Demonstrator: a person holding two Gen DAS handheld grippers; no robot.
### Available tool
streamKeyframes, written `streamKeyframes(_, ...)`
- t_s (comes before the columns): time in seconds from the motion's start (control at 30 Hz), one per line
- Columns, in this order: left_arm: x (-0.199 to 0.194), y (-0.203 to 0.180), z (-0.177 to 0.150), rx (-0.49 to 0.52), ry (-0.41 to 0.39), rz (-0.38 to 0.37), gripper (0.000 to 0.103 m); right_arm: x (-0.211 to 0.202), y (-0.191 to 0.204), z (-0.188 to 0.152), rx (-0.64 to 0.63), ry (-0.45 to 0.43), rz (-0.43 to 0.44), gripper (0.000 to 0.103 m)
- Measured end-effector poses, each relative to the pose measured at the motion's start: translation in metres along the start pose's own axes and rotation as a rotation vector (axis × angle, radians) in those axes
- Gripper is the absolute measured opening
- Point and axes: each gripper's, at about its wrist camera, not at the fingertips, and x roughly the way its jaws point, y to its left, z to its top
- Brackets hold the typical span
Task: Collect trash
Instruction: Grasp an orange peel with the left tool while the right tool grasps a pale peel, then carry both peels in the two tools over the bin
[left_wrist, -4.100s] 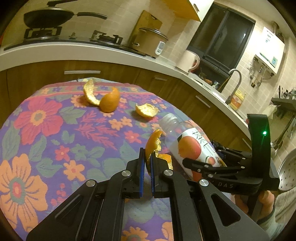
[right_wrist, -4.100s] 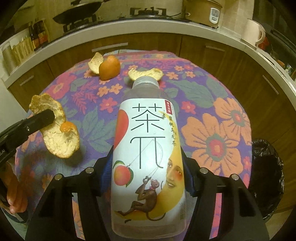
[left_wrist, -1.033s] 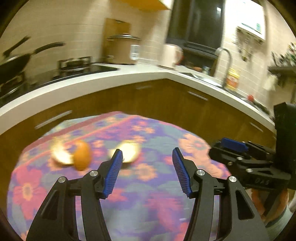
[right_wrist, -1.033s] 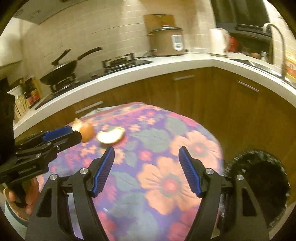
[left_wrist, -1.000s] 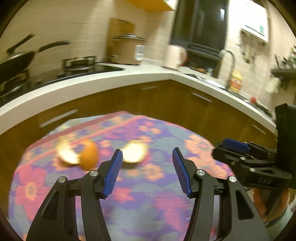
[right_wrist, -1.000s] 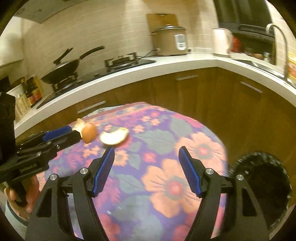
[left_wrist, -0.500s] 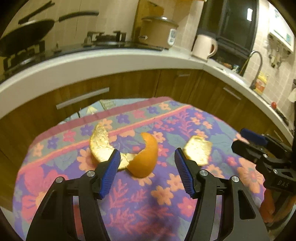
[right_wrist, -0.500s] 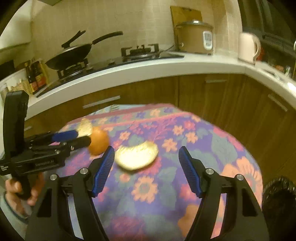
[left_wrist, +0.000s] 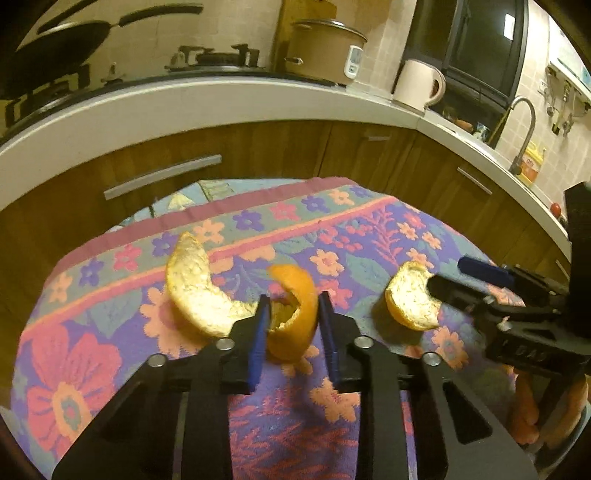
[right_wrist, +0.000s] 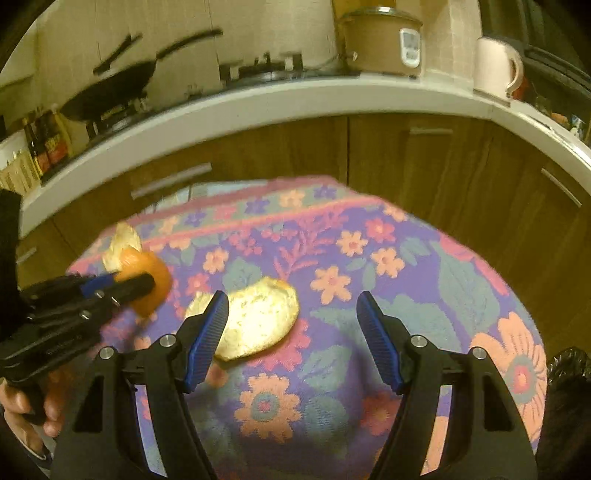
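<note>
Peel (left_wrist: 291, 314) sits between your left gripper's (left_wrist: 291, 332) narrowed fingers, though I can't tell if they're touching it. Your right gripper (right_wrist: 291, 332) is wide open and empty over the second peel (right_wrist: 258, 325).

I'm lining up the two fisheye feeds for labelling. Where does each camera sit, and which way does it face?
Left wrist: on the left gripper, facing the counter; its fingers straddle the large orange peel; the right gripper enters at right.
Right wrist: on the right gripper, open over the small orange peel; the left gripper and hand show at left.
Shared: both peels, tablecloth, rice cooker.
</note>
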Motion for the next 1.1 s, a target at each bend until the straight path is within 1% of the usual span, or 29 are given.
streamKeyframes(0.07, -0.005, 0.000, 0.000, -0.002, -0.024, 0.004, 0.019, 0.004, 0.004, 0.000, -0.022, 0.017, -0.009, 0.068)
streamKeyframes(0.17, -0.014, 0.003, -0.003, -0.025, -0.056, -0.013, 0.017, 0.010, 0.012, -0.001, -0.065, 0.048, -0.038, 0.067)
streamKeyframes(0.23, -0.019, 0.005, -0.005, -0.035, -0.071, -0.020, 0.016, 0.016, 0.013, 0.000, -0.067, 0.075, -0.046, 0.067)
streamKeyframes(0.27, -0.020, 0.006, -0.005, -0.035, -0.075, -0.022, 0.016, 0.019, 0.012, 0.000, -0.064, 0.093, -0.047, 0.060)
streamKeyframes(0.3, -0.022, 0.005, -0.006, -0.035, -0.077, -0.026, 0.016, 0.022, 0.010, 0.001, -0.060, 0.110, -0.039, 0.058)
streamKeyframes(0.33, -0.023, 0.004, -0.006, -0.034, -0.080, -0.028, 0.016, 0.022, 0.011, 0.001, -0.064, 0.109, -0.037, 0.055)
streamKeyframes(0.37, -0.023, 0.004, -0.006, -0.033, -0.081, -0.028, 0.016, 0.021, 0.012, 0.001, -0.073, 0.107, -0.036, 0.049)
streamKeyframes(0.4, -0.024, 0.002, -0.007, -0.028, -0.085, -0.027, 0.016, 0.020, 0.015, 0.000, -0.086, 0.102, -0.030, 0.040)
streamKeyframes(0.43, -0.025, 0.002, -0.007, -0.026, -0.086, -0.025, 0.016, 0.017, 0.020, -0.001, -0.108, 0.091, -0.027, 0.028)
streamKeyframes(0.47, -0.025, 0.002, -0.007, -0.023, -0.087, -0.023, 0.016, 0.016, 0.023, -0.003, -0.123, 0.084, -0.036, 0.018)
streamKeyframes(0.57, -0.027, 0.001, -0.008, -0.018, -0.095, -0.018, 0.016, 0.009, 0.025, -0.004, -0.134, 0.045, -0.051, 0.006)
streamKeyframes(0.63, -0.030, 0.001, -0.008, -0.018, -0.106, -0.019, 0.016, 0.002, 0.020, -0.004, -0.113, 0.013, -0.029, 0.003)
streamKeyframes(0.73, -0.033, 0.001, -0.007, -0.022, -0.119, -0.025, 0.016, -0.005, 0.014, -0.004, -0.088, -0.016, -0.012, 0.003)
streamKeyframes(0.87, -0.036, -0.001, -0.008, -0.015, -0.131, -0.022, 0.016, -0.013, 0.014, -0.003, -0.087, -0.057, 0.018, 0.003)
streamKeyframes(1.1, -0.047, -0.014, -0.005, 0.039, -0.153, -0.009, 0.016, -0.024, 0.007, -0.002, -0.051, -0.098, 0.064, 0.003)
